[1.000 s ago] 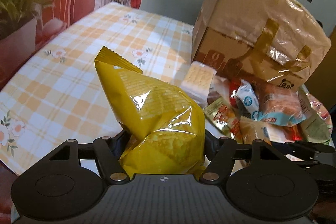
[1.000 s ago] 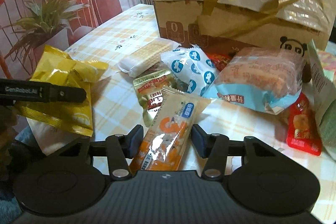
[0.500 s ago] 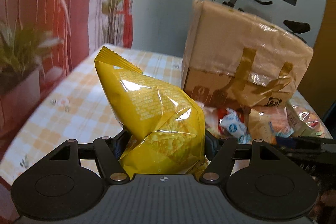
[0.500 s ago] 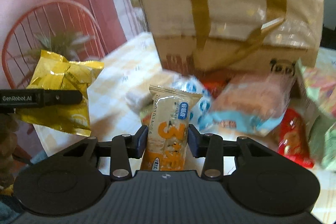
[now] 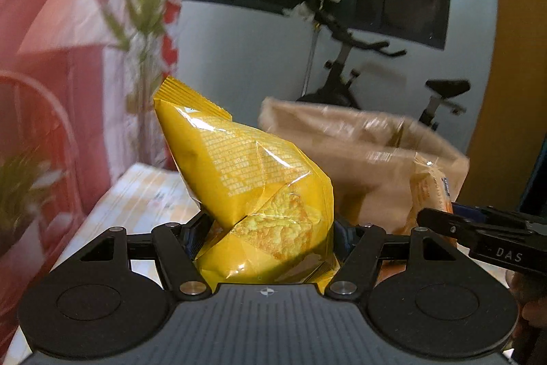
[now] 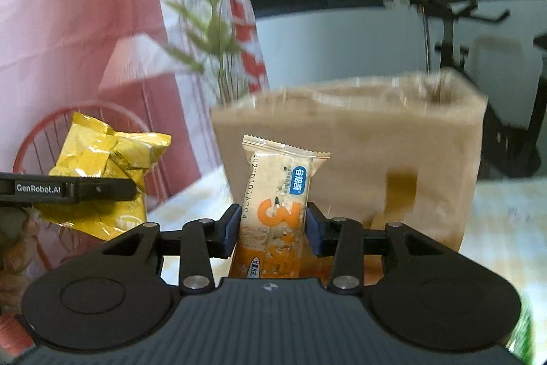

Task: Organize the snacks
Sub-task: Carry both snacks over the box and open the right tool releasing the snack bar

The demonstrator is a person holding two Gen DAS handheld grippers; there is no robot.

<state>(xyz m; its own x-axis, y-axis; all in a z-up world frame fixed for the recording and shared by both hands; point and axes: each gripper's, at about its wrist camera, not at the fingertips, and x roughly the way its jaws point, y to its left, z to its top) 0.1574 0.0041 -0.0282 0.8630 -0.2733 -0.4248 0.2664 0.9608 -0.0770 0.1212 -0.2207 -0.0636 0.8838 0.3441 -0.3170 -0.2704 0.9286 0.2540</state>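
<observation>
My left gripper is shut on a yellow chip bag and holds it up in the air; the bag also shows at the left of the right wrist view. My right gripper is shut on an orange and white snack bar, held upright; the bar shows at the right of the left wrist view. Behind both stands a tan carry bag with gold handles, also in the left wrist view. Both grippers are raised near the height of its top edge. The other snacks are out of view.
The checked tablecloth lies below at the left. A red wire chair and a green plant stand behind the table. An exercise bike stands by the far wall.
Both grippers have risen from the table with their snacks. The view has swung up from the snack pile to the top of the tan bag and the room behind.
</observation>
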